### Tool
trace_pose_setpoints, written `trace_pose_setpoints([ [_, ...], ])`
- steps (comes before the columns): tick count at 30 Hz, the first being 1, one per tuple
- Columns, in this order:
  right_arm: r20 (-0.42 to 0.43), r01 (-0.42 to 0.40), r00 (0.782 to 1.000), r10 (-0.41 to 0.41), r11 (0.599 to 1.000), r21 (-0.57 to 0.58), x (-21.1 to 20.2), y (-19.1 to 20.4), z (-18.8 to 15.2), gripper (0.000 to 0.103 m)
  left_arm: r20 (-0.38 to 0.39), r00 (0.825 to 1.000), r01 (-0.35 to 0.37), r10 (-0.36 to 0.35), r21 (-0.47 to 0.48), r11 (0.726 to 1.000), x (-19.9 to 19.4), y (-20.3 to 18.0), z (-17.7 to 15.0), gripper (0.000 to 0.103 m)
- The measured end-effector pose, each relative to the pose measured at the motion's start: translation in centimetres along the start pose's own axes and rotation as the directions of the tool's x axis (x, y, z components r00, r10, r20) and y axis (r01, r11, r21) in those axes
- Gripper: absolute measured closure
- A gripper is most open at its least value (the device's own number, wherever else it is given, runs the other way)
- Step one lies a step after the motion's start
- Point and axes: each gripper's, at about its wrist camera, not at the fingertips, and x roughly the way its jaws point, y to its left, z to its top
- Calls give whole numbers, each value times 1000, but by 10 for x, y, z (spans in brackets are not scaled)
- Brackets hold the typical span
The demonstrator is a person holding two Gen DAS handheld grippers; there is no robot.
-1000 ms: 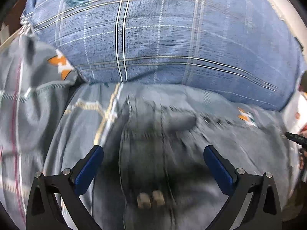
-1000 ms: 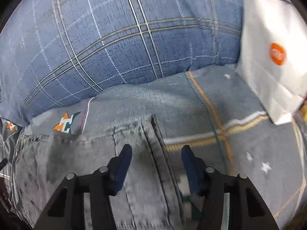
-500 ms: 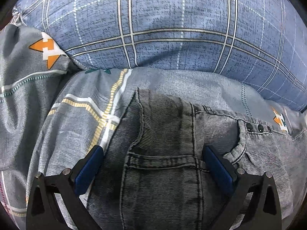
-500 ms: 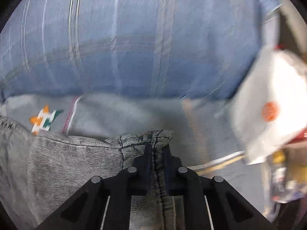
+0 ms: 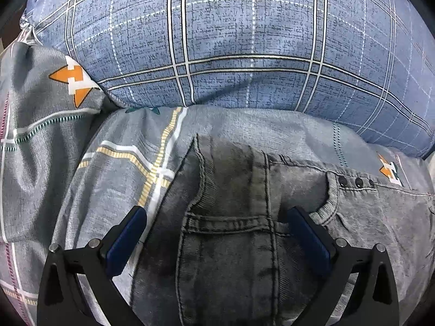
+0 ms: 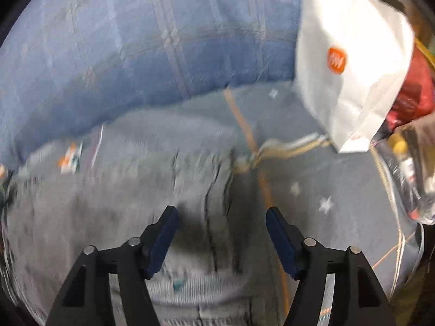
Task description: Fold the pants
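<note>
Grey denim pants [image 5: 233, 217] lie on a grey patterned bedsheet [image 5: 130, 146], waistband end toward a blue plaid pillow. My left gripper [image 5: 214, 214] is open, its blue pads straddling the left corner of the pants near a pocket seam, holding nothing. In the right wrist view the pants [image 6: 122, 217] appear blurred, with their right edge between the fingers. My right gripper [image 6: 221, 214] is open over that edge, holding nothing.
A large blue plaid pillow [image 5: 244, 40] lies just beyond the pants and also shows in the right wrist view [image 6: 136, 40]. A white paper bag with an orange logo [image 6: 350, 65] stands at the right, with red and clear items [image 6: 416, 103] beside it at the bed's edge.
My right gripper, shut on the pants' edge half a second ago, has opened and let go. My left gripper stays open over the left corner of the pants.
</note>
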Motion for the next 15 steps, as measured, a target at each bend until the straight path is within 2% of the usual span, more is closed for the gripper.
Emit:
trace_pose_setpoints([
  [1,-23,-22,999,22,999,-26,6,5,-7,32,-8,1000,1,-1,0,1000,0,0,-1,0],
  [2,-43,-35,998,34,999,-38,14,8,-8,39,-16,1000,3,-3,-2,1000,0,-1,-4,0],
  [3,-77,-47,996,43,998,-50,20,11,-11,72,-23,1000,5,-5,0,1000,-1,-2,-6,0],
  [4,-86,-26,996,20,997,-70,20,14,-13,74,-24,1000,2,-2,5,1000,-2,-2,-7,0],
  [5,-78,7,997,-15,995,-96,13,16,-13,84,-20,1000,-4,4,13,1000,-3,-4,-10,0],
  [7,-76,50,995,-61,990,-131,-3,18,-14,84,-11,1000,-15,15,31,999,-7,-4,-10,0],
  [9,-61,139,986,-152,974,-178,-13,11,-13,83,-6,1000,-19,19,27,999,-11,-6,-8,0],
  [10,-87,145,983,-162,973,-179,-11,5,-12,82,-4,1000,-16,16,20,1000,-10,-5,-7,0],
  [11,-141,139,976,-163,976,-165,-1,-2,-14,72,-10,1000,-13,13,16,1000,-8,-5,-6,0],
  [12,-220,144,959,-180,974,-173,16,-6,-19,58,-22,1000,-9,10,14,1000,-5,-5,-5,0],
  [13,-223,161,954,-202,969,-190,22,-6,-21,54,-30,1000,-8,8,18,1000,-3,-6,-4,0],
  [15,-132,159,975,-179,976,-152,-2,-12,-15,43,-24,1000,-10,11,30,999,0,-7,-2,0],
])
